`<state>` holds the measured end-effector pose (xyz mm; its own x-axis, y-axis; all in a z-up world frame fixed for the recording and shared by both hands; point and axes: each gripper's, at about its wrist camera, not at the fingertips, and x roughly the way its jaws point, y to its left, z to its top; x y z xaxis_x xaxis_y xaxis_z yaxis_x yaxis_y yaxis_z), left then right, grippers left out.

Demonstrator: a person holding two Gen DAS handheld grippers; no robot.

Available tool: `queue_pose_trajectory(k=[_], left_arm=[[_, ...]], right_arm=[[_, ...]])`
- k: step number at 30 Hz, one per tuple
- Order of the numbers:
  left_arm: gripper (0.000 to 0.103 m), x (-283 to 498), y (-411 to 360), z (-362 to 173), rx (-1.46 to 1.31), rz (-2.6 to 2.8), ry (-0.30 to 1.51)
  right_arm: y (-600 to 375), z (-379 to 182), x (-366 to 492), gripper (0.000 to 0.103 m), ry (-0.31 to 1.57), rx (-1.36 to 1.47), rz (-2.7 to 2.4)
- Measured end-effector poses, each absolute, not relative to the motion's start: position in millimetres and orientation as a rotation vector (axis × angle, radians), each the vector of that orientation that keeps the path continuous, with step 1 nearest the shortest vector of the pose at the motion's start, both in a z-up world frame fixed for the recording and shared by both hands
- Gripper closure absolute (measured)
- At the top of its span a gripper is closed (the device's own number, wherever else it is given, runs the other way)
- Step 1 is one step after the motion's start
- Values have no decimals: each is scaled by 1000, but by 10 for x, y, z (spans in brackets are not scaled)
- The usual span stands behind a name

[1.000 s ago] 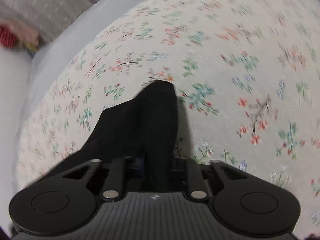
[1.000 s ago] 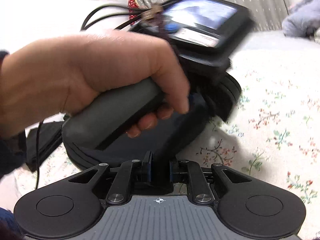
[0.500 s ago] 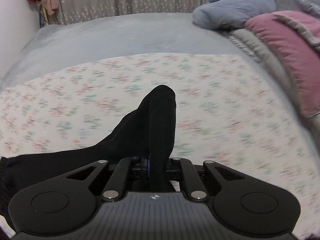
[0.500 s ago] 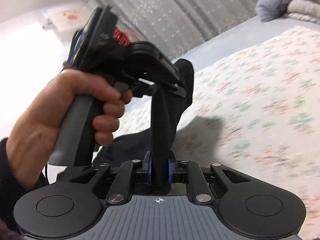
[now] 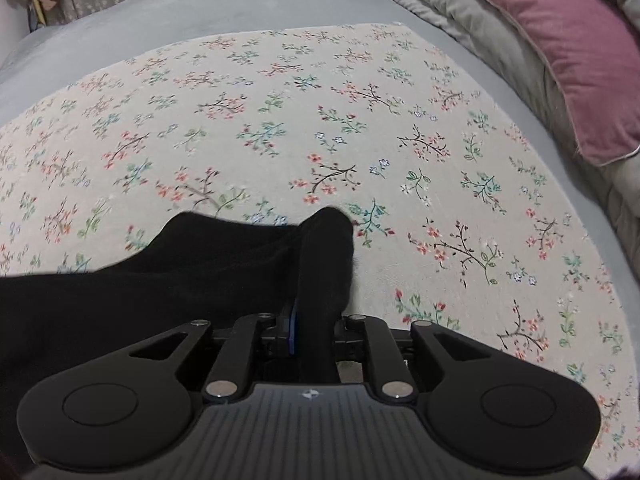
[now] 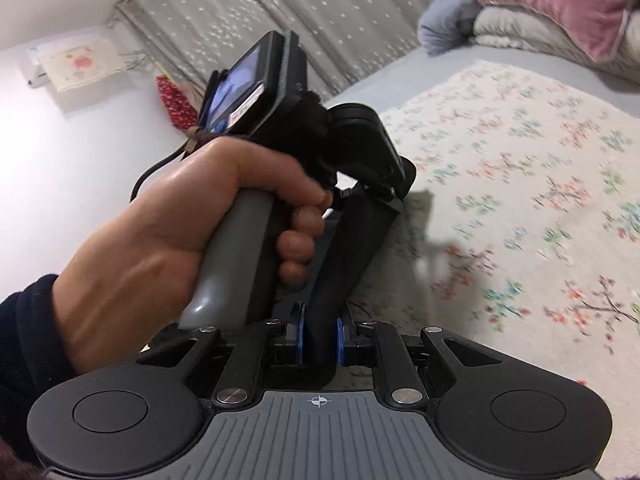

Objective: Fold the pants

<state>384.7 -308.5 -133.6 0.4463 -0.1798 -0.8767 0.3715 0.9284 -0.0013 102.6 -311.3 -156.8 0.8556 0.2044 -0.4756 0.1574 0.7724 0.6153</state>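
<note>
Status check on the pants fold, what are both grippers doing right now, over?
Left gripper shut on black pants. Right gripper shut on the same pants, close beside the left hand. Floral cloth ahead, nothing in the way.

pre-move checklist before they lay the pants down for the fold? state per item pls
1. Left tongs shut on the black pants: ok.
2. Right tongs shut on the pants: ok; fabric fills the gap between the blue pads.
3. Floral sheet ahead is flat and bare where the pants would land: ok.
4. Pink pillow and grey blanket lie off the sheet: ok.
5. Pants edges aligned between the two grips: cannot tell; left hand blocks the view.
6. Rest of the pants free of twists: cannot tell.
</note>
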Motion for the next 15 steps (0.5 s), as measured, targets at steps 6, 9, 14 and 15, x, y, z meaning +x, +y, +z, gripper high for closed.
queue_pose_trajectory(k=[6, 9, 14, 15], left_arm=[[101, 3936, -3270, -1434, 298, -313, 1061], [103, 3926, -3282, -1420, 314, -313, 1041], [103, 3877, -3184, -1249, 293, -363, 1018], [103, 3872, -3141, -1185, 287, -380, 1013]], right_arm=[[-3202, -1666, 969, 89, 586, 727, 30], [-3247, -1695, 962, 89, 591, 735, 28], [-3188, -1623, 959, 89, 575, 707, 26], [-3157, -1592, 956, 89, 569, 687, 26]])
